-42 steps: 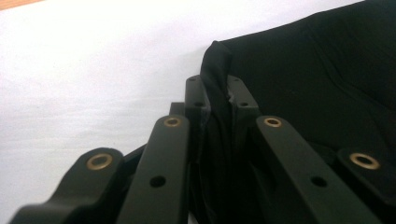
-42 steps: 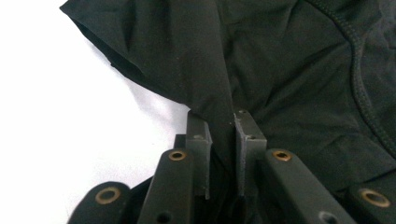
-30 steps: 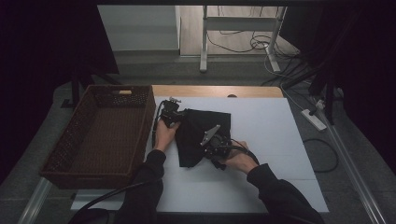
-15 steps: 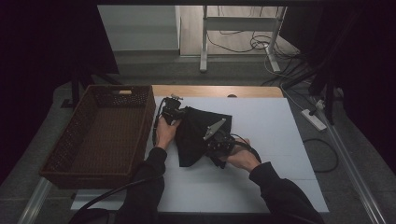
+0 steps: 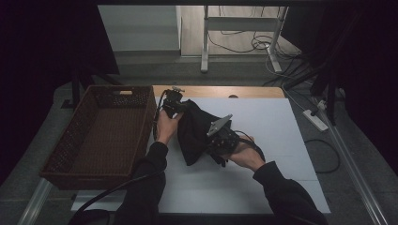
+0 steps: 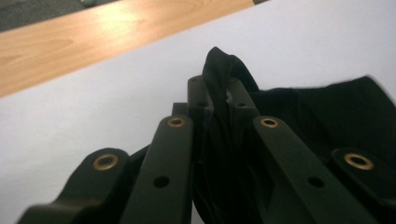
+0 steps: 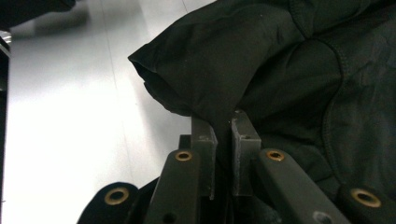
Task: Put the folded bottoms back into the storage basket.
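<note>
While you hold the black garment [image 5: 197, 133] over the white table top [image 5: 272, 126], both grippers are clamped on it: your left gripper [image 5: 174, 107] pinches its far corner near the wooden strip [image 5: 216, 91] at the table's back edge, and your right gripper [image 5: 217, 140] bites the cloth nearer to you. Just to the left of your left hand [image 5: 165, 127] stands the brown wicker basket [image 5: 101, 133], its rim close beside your wrist; nothing lies between the cloth and that basket but your own arm. Beyond the table you have a metal stand [image 5: 205, 42] with loose cables [image 5: 244, 44] on the floor, and a white power strip [image 5: 315, 119] to the right of the table.

From above, the garment hangs as a dark, crumpled wedge between your two hands, its lower tip touching the sheet. Your left gripper view adds what that hides: a thin fold of cloth [image 6: 219, 70] poking up past the jaw tips, squeezed tight between the pads [image 6: 198, 100], with pale wood grain [image 6: 93, 37] behind. Your right gripper view shows stitched seams [image 7: 334, 84] and a rolled hem [image 7: 154, 79], soft matte fabric gathered into the closed grey pads [image 7: 203, 140], over glossy white table.
</note>
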Motion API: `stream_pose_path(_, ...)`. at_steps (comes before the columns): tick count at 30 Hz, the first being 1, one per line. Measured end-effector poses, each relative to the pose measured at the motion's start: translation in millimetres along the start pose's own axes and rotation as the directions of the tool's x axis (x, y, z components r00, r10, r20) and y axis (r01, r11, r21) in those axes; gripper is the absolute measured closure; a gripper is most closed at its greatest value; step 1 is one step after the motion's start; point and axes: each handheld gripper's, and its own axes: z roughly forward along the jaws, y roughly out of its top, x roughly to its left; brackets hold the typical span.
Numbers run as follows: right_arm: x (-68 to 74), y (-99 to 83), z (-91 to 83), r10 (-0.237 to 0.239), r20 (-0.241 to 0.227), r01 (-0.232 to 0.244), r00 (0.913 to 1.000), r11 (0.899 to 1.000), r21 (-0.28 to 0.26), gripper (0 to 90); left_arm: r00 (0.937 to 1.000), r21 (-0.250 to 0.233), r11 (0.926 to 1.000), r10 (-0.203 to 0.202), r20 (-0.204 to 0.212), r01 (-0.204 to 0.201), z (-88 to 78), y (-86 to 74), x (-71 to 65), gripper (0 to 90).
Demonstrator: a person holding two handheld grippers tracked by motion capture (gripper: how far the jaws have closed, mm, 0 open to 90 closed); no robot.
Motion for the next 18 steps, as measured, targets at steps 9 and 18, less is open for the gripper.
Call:
stream_pose_path(9,5.6,11.1,-15.8,-0.002,-0.002,0.002,1.0000,0.998,-0.063,83.5,0.9999,-0.019,0.9998,0.006,0.008,-0.006,-17.4,17.1,-1.5,83.0)
stream_pose_path(18,8.6,21.7,-26.1,-0.004,-0.001,0.004,1.0000,0.994,-0.106,83.5,0.9998,-0.021,0.9997,0.015,0.012,-0.015,-37.5,35.1,1.5,82.9)
